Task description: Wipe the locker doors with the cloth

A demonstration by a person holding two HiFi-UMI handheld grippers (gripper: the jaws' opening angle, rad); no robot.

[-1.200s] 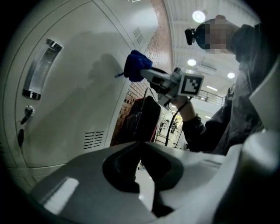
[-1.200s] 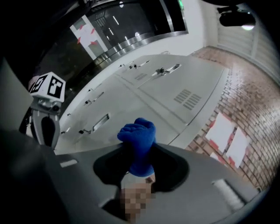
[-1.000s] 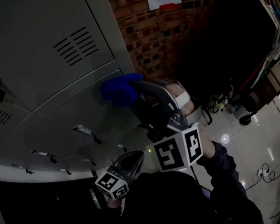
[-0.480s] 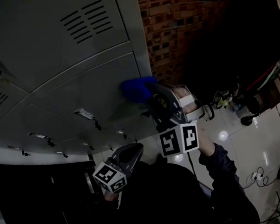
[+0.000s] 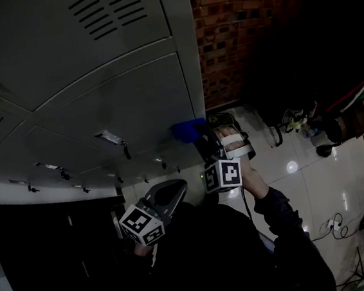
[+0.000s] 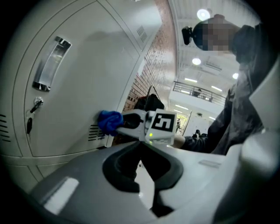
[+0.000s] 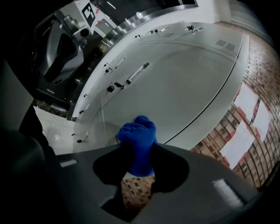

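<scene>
1. The locker doors (image 5: 96, 66) were smooth painted metal — matt grey.
2. The cloth (image 5: 187, 131) was soft, nubby blue fabric.
3. The floor tiles (image 5: 315, 179) shone glossy.
4. The wall (image 5: 223, 40) was rough brick — matt.

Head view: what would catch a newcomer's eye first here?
A bright blue cloth, pinched by the right gripper, sits against a grey locker door near its right edge. A brick wall stands to the door's right. The left gripper hangs lower, jaws shut and empty.
</scene>
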